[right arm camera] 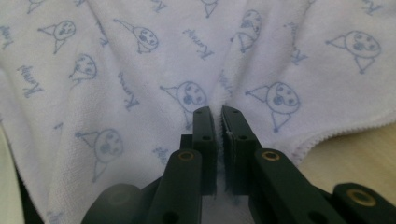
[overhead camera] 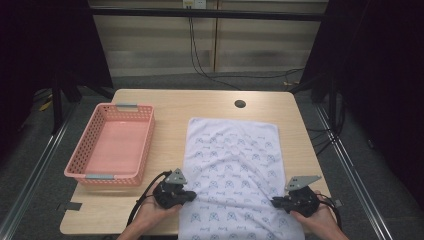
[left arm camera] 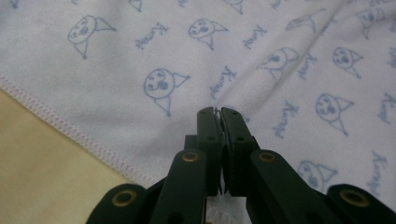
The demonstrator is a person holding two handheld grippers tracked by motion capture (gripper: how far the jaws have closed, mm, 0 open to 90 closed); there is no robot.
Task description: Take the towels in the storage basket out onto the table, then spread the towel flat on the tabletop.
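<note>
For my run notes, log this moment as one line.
left gripper: shut on white printed towel | right gripper: shut on towel, fabric bunched | pink plastic basket: holds nothing | step: pinching near edge

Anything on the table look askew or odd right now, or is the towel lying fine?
Nothing damaged or spilled. The towel isn't flat: ridges run across its near half between the left gripper and right gripper, each pinching a fold. Its near end overhangs the table edge. The pink basket is empty.
</note>
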